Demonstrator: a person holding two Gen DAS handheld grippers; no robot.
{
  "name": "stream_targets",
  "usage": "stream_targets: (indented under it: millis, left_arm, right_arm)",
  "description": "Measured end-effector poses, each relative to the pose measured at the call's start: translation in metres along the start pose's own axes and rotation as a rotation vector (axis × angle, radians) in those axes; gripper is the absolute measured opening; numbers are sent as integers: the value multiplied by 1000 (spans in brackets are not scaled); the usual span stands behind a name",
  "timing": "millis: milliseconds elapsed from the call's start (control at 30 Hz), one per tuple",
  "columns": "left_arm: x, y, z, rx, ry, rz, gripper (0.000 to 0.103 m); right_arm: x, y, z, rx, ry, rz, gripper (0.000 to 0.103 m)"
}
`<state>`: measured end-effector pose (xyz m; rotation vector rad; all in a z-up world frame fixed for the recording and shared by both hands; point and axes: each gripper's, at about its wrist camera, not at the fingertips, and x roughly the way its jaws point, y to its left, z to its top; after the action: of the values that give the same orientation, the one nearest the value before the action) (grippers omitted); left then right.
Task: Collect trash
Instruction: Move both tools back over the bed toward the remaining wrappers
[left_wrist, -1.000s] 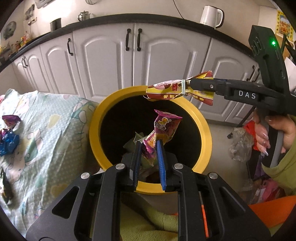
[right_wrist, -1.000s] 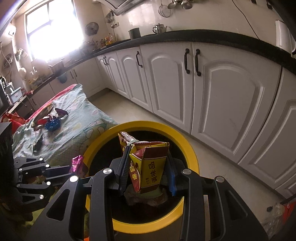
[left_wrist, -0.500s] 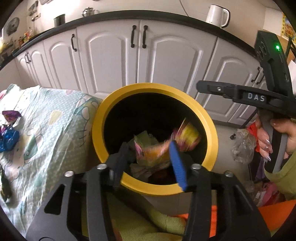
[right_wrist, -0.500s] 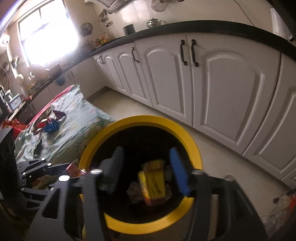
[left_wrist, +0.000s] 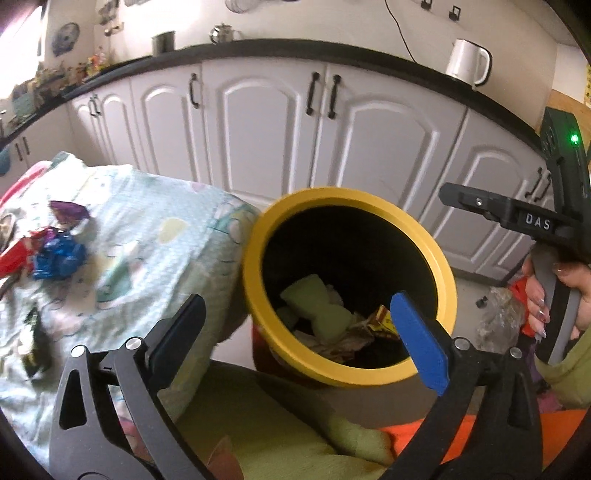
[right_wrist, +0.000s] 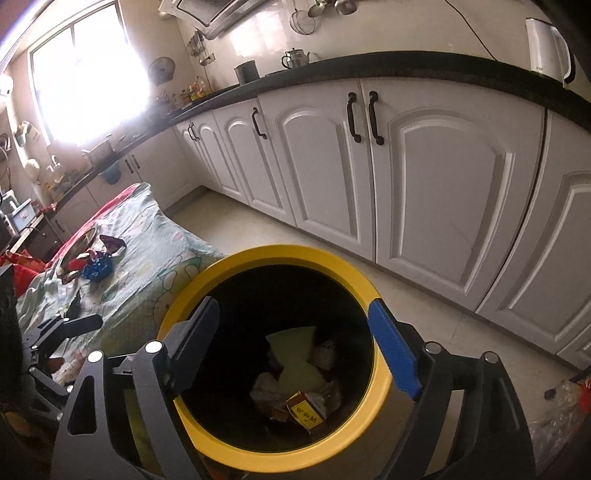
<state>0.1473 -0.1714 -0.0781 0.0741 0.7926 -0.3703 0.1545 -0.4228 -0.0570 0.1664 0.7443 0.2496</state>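
Opening empty over the yellow-rimmed bin (right_wrist: 382, 373), both grippers (left_wrist: 299, 321) (right_wrist: 295, 347); right one's side reads "DAS"

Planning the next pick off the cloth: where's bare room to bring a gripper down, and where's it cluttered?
Free: the patterned cloth between the wrapper pile and the yellow bin, and its near stretch. Crowded: blue wrapper, purple wrapper and red wrapper bunch at the cloth's far-left end. Left hand-held gripper: jaws opening, empty.

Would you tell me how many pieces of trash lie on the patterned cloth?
4: a purple wrapper, a blue wrapper just below it, a red wrapper at the left edge, and a dark scrap nearer the camera. More may be hidden.
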Motion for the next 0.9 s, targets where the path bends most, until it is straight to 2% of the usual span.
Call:
stream_targets:
  millis: [467, 900]
  left_arm:
    - [-35, 26, 4, -43, -104, 80, 92]
    - [-63, 57, 0, -100, -179, 162, 92]
  right_arm:
    - [-16, 45, 9, -105, -61, 15, 87]
    - [-21, 89, 11, -187, -66, 64, 88]
